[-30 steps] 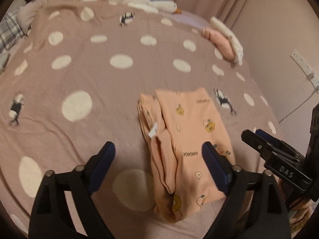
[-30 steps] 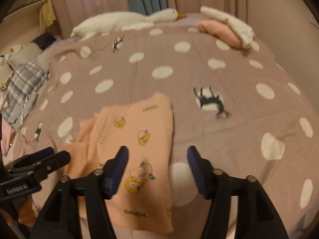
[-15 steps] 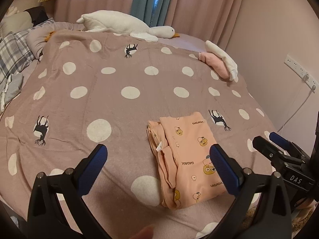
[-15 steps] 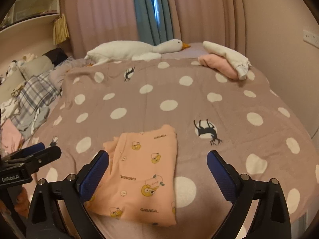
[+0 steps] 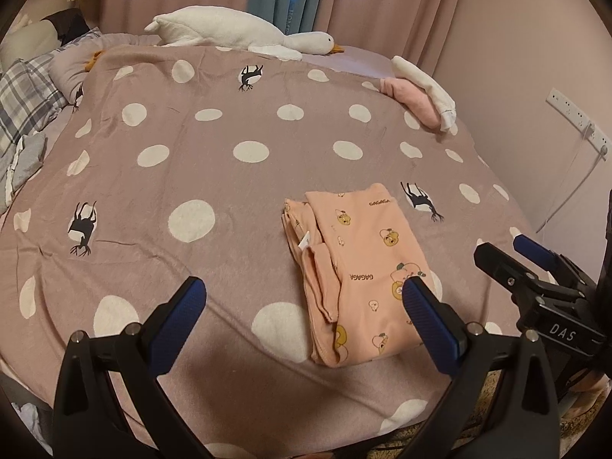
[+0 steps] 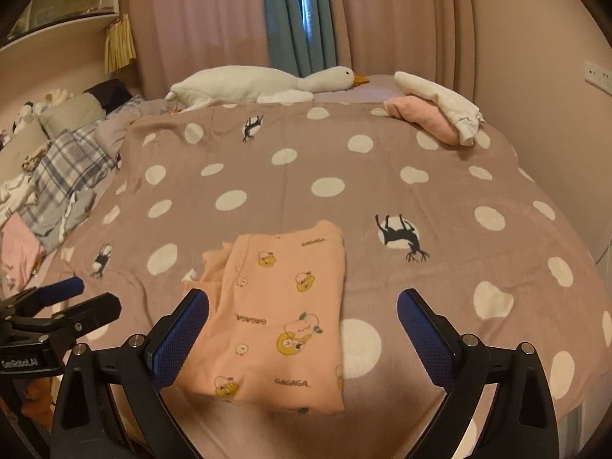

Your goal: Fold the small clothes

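Observation:
A small peach garment (image 5: 355, 275) with cartoon prints and "GAGAGA" text lies folded into a rectangle on the polka-dot bedspread (image 5: 214, 176). It also shows in the right wrist view (image 6: 275, 317). My left gripper (image 5: 302, 310) is open and empty, held back above the bed's near edge, left of the garment. My right gripper (image 6: 302, 325) is open and empty, held above the garment's near end. Each gripper shows in the other's view, the right (image 5: 535, 279) and the left (image 6: 49, 313).
A white goose plush (image 6: 260, 86) lies at the bed's far end. Folded pink and white clothes (image 6: 440, 114) sit at the far right corner. Plaid bedding and loose clothes (image 6: 57, 176) lie at the left. A wall with sockets (image 5: 573, 114) is on the right.
Both grippers have pulled back and up from the garment and opened wider. The folded garment lies where it was.

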